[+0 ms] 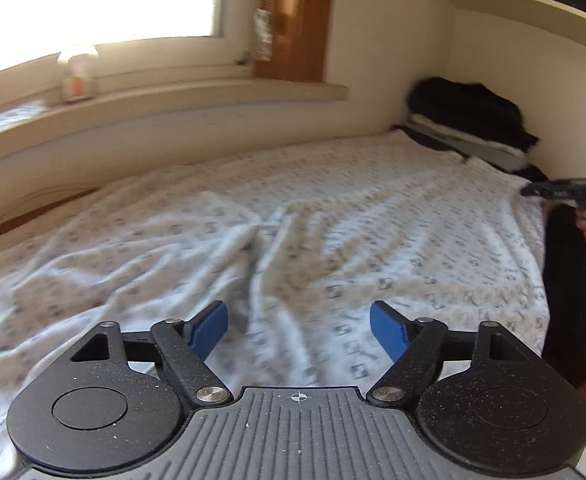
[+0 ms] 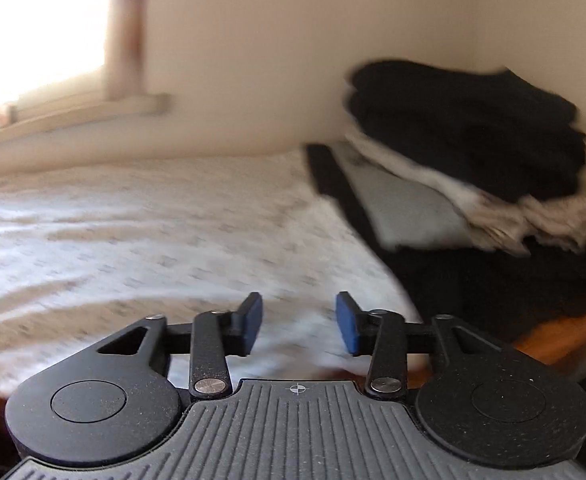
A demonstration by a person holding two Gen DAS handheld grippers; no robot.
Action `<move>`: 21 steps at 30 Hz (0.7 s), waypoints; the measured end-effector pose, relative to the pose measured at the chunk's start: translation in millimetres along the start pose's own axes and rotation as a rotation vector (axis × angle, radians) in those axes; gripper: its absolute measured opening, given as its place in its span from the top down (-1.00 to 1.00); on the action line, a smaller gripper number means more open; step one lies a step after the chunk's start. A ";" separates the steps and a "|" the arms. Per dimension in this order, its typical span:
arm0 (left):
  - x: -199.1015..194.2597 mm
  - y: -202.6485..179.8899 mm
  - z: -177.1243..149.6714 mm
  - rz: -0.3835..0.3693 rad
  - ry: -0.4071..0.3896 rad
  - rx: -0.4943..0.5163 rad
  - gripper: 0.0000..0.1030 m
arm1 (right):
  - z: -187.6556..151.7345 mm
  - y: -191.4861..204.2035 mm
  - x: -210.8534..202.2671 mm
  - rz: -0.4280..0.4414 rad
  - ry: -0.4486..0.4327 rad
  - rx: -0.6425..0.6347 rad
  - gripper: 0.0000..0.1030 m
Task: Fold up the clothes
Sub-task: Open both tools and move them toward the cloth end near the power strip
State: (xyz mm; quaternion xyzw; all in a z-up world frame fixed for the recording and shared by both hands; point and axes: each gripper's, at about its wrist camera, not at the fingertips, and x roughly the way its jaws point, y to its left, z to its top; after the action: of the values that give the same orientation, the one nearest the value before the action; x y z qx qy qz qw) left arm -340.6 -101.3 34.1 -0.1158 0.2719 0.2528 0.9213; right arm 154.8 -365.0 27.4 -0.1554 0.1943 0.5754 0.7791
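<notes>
Over the bed sheet point(image 1: 293, 216), which lies wrinkled and patterned across the mattress, the left gripper point(image 1: 299, 330) hovers with its blue pads spread wide and nothing between them. No garment lies on the sheet in front of it, so the hand looks free for the next piece.

The clothes of the task are in the far corner, against the wall: a folded stack point(image 2: 465, 152) with dark pieces on top and pale and grey ones under them. I judge it stands there so that the middle of the bed is free as a work surface.

The right gripper point(image 2: 299, 322) is near the bed edge, facing this stack, its jaws partly apart and empty. More dark cloth point(image 2: 505, 280) lies below the stack; whether it is folded I cannot tell.
</notes>
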 end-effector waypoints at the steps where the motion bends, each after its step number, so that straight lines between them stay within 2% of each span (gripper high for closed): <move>1: -9.6 1.9 -2.4 0.026 -0.017 -0.012 -0.92 | 3.3 14.1 0.4 0.025 -0.007 -0.021 0.04; 2: -19.2 4.1 -5.2 0.051 -0.033 -0.024 -1.00 | 6.7 30.2 1.5 0.052 -0.014 -0.048 -0.04; 3: -28.9 6.4 -8.3 0.075 -0.050 -0.037 -1.00 | 10.1 48.0 3.3 0.083 -0.022 -0.077 -0.09; 5: -47.6 13.9 -15.9 0.121 -0.069 -0.066 -1.00 | 17.6 86.4 8.0 0.159 -0.033 -0.133 -0.31; 10: -95.4 42.1 -38.9 0.255 -0.093 -0.136 -1.00 | 31.9 188.5 17.5 0.387 -0.038 -0.248 -0.52; 12: -114.0 56.7 -49.5 0.302 -0.095 -0.174 -1.00 | 35.6 229.8 18.9 0.479 -0.034 -0.304 -0.51; 13: -123.4 64.8 -56.1 0.322 -0.096 -0.195 -1.00 | 38.0 249.7 20.3 0.514 -0.027 -0.330 -0.41; 14: -132.8 73.1 -63.3 0.340 -0.097 -0.216 -1.00 | 40.6 269.3 21.9 0.543 -0.018 -0.353 -0.22; 17: -157.3 94.2 -81.4 0.403 -0.105 -0.277 -1.00 | 51.5 322.9 25.6 0.620 -0.009 -0.433 0.02; 20: -178.3 114.8 -96.9 0.434 -0.137 -0.338 -0.99 | 63.9 371.0 28.0 0.718 -0.009 -0.519 0.03; 21: -182.9 121.8 -99.7 0.432 -0.147 -0.359 -0.92 | 66.8 387.7 27.4 0.744 -0.012 -0.553 0.03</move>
State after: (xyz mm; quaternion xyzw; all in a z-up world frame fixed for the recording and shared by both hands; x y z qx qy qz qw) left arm -581.5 -106.9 44.9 -0.1975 0.1736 0.4951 0.8281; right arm -200.8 -198.8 65.6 -0.2737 0.0717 0.8469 0.4502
